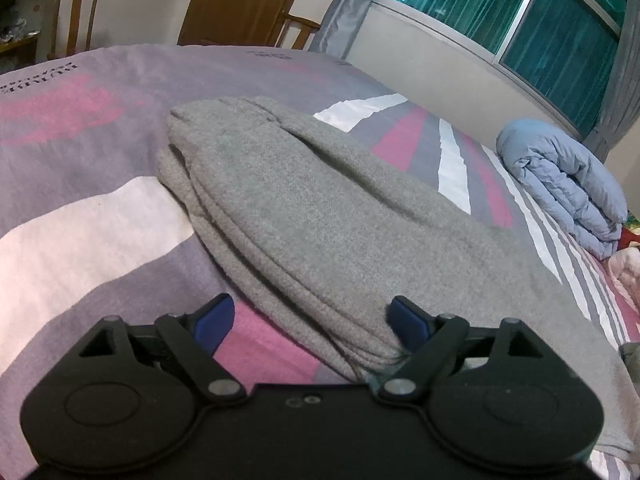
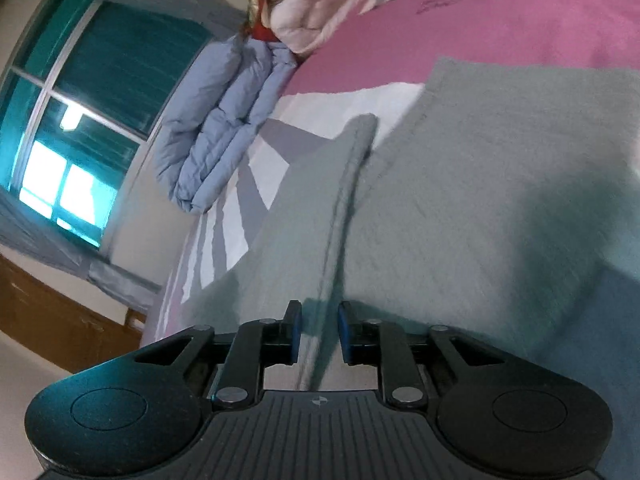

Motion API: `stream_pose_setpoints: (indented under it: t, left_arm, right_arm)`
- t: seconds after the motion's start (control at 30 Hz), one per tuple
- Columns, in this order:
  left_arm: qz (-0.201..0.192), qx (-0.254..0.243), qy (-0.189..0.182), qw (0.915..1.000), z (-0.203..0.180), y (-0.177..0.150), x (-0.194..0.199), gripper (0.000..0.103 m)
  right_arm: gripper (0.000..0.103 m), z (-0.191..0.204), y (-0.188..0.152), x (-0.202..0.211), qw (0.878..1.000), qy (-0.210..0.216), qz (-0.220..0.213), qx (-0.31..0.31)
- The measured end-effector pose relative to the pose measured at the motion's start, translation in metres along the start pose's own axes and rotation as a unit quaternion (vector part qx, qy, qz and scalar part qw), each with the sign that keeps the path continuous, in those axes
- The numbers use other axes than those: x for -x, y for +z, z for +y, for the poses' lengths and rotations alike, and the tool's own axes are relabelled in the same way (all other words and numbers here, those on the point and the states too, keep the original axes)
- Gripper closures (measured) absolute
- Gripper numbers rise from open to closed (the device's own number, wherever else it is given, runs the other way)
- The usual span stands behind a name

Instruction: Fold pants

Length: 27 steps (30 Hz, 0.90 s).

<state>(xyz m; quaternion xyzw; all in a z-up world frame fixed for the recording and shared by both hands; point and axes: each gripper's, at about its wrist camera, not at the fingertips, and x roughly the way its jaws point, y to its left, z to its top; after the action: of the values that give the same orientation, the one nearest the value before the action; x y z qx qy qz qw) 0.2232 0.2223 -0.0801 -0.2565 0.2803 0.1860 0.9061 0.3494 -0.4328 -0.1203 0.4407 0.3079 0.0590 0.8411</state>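
The grey pants [image 1: 304, 216] lie folded in several layers on the striped bed cover [image 1: 80, 152]. My left gripper [image 1: 312, 326] is open. Its jaws stand wide apart around the near corner of the folded stack, and the right blue pad [image 1: 408, 322] touches the cloth. In the right wrist view the pants [image 2: 480, 184] fill the frame. My right gripper [image 2: 319, 334] has its blue pads a little apart, with a raised fold edge of the pants [image 2: 348, 200] running between them. The pads do not press on the cloth.
A folded light-blue quilt [image 1: 560, 184] lies at the bed's far side under the window [image 1: 520, 20]; it also shows in the right wrist view [image 2: 224, 120], next to a pink blanket [image 2: 320, 4]. A wooden door [image 1: 240, 0] and chairs [image 1: 76, 16] stand beyond the bed.
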Motion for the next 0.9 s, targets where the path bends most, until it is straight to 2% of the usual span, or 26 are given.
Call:
stream_pose_setpoints:
  t: [0.03, 0.07, 0.1, 0.17, 0.33, 0.4, 0.43, 0.5, 0.53, 0.57, 0.6, 0.7, 0.73, 0.77, 0.8, 0.83, 0.87, 0.9]
  left_arm:
    - [0.000, 0.001, 0.000, 1.0000, 0.000, 0.000, 0.000, 0.024]
    - [0.000, 0.001, -0.001, 1.0000, 0.000, 0.000, 0.000, 0.024]
    - [0.000, 0.001, -0.001, 1.0000, 0.000, 0.000, 0.000, 0.024]
    - [-0.001, 0.000, -0.003, 1.0000, 0.000, -0.001, 0.000, 0.024]
    - [-0.004, -0.003, -0.009, 0.9999, 0.002, -0.003, 0.001, 0.024]
    - [-0.005, -0.004, -0.009, 0.9999, 0.002, -0.004, 0.001, 0.024]
    - [-0.006, -0.005, -0.010, 0.9999, 0.002, -0.004, 0.001, 0.024]
    - [-0.007, -0.004, -0.011, 0.9999, 0.003, -0.004, 0.002, 0.024]
    - [-0.008, 0.000, -0.013, 0.9999, 0.004, -0.004, 0.003, 0.024]
    - [-0.009, 0.004, -0.015, 0.9998, 0.005, -0.004, 0.003, 0.024]
    - [-0.008, 0.008, -0.017, 0.9998, 0.006, -0.003, 0.003, 0.024]
    - [-0.003, 0.010, -0.015, 0.9998, 0.006, 0.000, 0.002, 0.024]
    - [-0.003, 0.010, -0.015, 0.9998, 0.006, 0.000, 0.002, 0.024]
    - [-0.003, 0.011, -0.014, 0.9998, 0.006, 0.000, 0.002, 0.024]
    - [-0.003, 0.012, -0.013, 0.9998, 0.006, 0.000, 0.001, 0.023]
    - [-0.003, 0.011, -0.012, 0.9999, 0.005, 0.000, 0.001, 0.023]
    - [-0.004, 0.010, -0.011, 0.9999, 0.004, 0.000, 0.001, 0.022]
    - [-0.004, 0.008, -0.010, 0.9999, 0.004, 0.000, 0.000, 0.022]
  right_arm:
    - [0.084, 0.003, 0.001, -0.001, 1.000, -0.004, 0.001, 0.012]
    - [0.089, 0.001, 0.004, 0.002, 1.000, -0.008, 0.000, 0.024]
    - [0.097, 0.004, 0.004, 0.010, 0.999, -0.018, -0.015, 0.045]
    - [0.101, 0.009, 0.000, 0.029, 0.997, -0.007, -0.041, 0.066]
    - [0.103, 0.012, -0.022, 0.093, 0.992, 0.008, -0.088, 0.089]
    - [0.103, 0.005, -0.025, 0.097, 0.994, 0.024, -0.071, 0.084]
    - [0.103, 0.001, -0.023, 0.090, 0.995, 0.028, -0.053, 0.074]
    - [0.099, -0.002, -0.018, 0.077, 0.997, 0.025, -0.045, 0.053]
    - [0.076, -0.003, -0.015, 0.068, 0.998, 0.028, -0.045, 0.040]
    - [0.036, -0.005, -0.011, 0.061, 0.998, 0.024, -0.043, 0.026]
    - [0.027, -0.004, -0.005, 0.054, 0.999, 0.020, -0.046, 0.016]
    - [0.027, 0.000, 0.005, 0.024, 0.999, 0.031, -0.020, 0.010]
    - [0.031, 0.004, 0.007, 0.016, 0.999, 0.028, -0.012, 0.023]
    - [0.045, 0.006, 0.010, 0.008, 0.999, 0.018, 0.001, 0.030]
    - [0.054, 0.008, 0.012, -0.002, 0.999, 0.002, 0.013, 0.033]
    - [0.073, 0.007, 0.015, -0.007, 0.999, -0.004, 0.018, 0.026]
    - [0.098, 0.002, 0.017, -0.010, 1.000, -0.007, 0.022, 0.015]
    - [0.099, -0.002, 0.019, -0.011, 1.000, -0.004, 0.025, 0.005]
